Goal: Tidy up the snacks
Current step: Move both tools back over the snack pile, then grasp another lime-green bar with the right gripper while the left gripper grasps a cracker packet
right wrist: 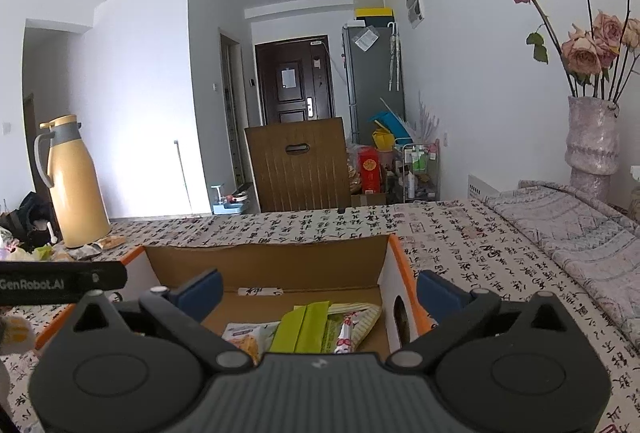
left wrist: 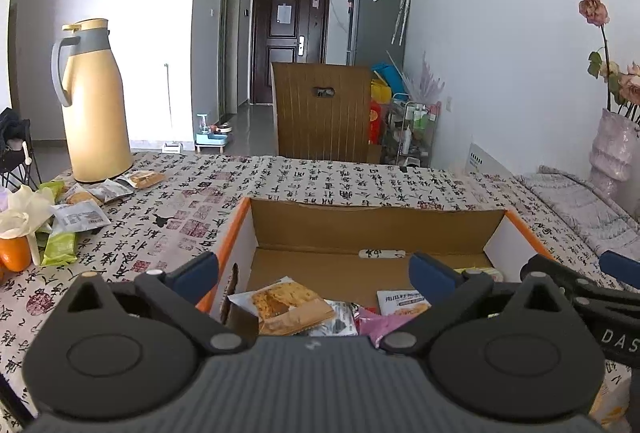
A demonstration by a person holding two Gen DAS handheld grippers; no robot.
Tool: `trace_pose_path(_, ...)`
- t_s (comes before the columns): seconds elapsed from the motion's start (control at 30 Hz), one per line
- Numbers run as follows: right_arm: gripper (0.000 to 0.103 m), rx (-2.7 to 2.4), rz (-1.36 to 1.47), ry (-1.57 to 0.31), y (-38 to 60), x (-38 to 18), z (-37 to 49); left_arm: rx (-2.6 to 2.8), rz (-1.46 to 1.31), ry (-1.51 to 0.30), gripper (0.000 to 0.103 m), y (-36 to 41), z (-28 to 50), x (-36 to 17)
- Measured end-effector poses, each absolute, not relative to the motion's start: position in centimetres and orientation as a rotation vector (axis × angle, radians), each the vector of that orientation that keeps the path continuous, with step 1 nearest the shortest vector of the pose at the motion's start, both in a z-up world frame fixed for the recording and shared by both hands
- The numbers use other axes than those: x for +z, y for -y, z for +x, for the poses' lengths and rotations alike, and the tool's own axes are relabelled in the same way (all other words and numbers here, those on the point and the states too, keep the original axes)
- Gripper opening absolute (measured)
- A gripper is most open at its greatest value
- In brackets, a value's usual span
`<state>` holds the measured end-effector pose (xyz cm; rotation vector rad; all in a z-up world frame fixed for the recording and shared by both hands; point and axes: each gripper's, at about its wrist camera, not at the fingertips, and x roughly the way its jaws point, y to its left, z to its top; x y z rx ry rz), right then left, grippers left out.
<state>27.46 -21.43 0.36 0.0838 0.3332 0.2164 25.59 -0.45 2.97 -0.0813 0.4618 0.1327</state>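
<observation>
An open cardboard box (left wrist: 372, 221) with orange edges stands on the calligraphy-print tablecloth, right in front of both grippers. My left gripper (left wrist: 314, 271) is open above its left half, nothing between the blue pads; below lie a brown biscuit packet (left wrist: 288, 307), a pink wrapper (left wrist: 380, 321) and a white packet (left wrist: 400, 303). My right gripper (right wrist: 320, 289) is open over the right half, also empty; a green packet (right wrist: 304, 329), a red-and-white stick (right wrist: 346, 337) and an orange-white packet (right wrist: 244, 337) lie beneath it. More loose snack packets (left wrist: 80, 209) lie at the table's left.
A tall yellow thermos (left wrist: 94, 105) stands at the back left by the loose snacks, with an orange (left wrist: 14, 253) and white flower nearer. A vase of dried roses (right wrist: 592, 141) and folded cloth (right wrist: 580, 225) fill the right. A wooden chair back (left wrist: 322, 109) rises past the far edge.
</observation>
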Motion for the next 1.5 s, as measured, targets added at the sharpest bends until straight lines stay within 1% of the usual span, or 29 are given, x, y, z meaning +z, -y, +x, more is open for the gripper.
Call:
trace_pose_path(0.3, 0.103, 0.193, 0.084, -0.313, 22.0, 1.8, 24.8, 0.131, -0.069, -0.429, 0.103, 0.6, 22.9, 4.4)
trace_pose_path(0.7, 0.103, 0.211, 0.069, -0.356, 22.4, 1.3, 19.4, 0.115, -0.068, -0.441, 0.103, 0.0, 17.7, 4.0)
trace_pose_path(1.1, 0.103, 0.255, 0.039, -0.475, 21.7, -1.9, 15.0, 0.111, -0.076, -0.503, 0.103, -1.6, 12.9, 1.5)
trace_pose_path(1.5, 0.103, 0.23, 0.044, -0.609, 21.8, -5.1, 13.5, 0.088, -0.111, -0.585, 0.103, -3.0, 10.2, -1.3)
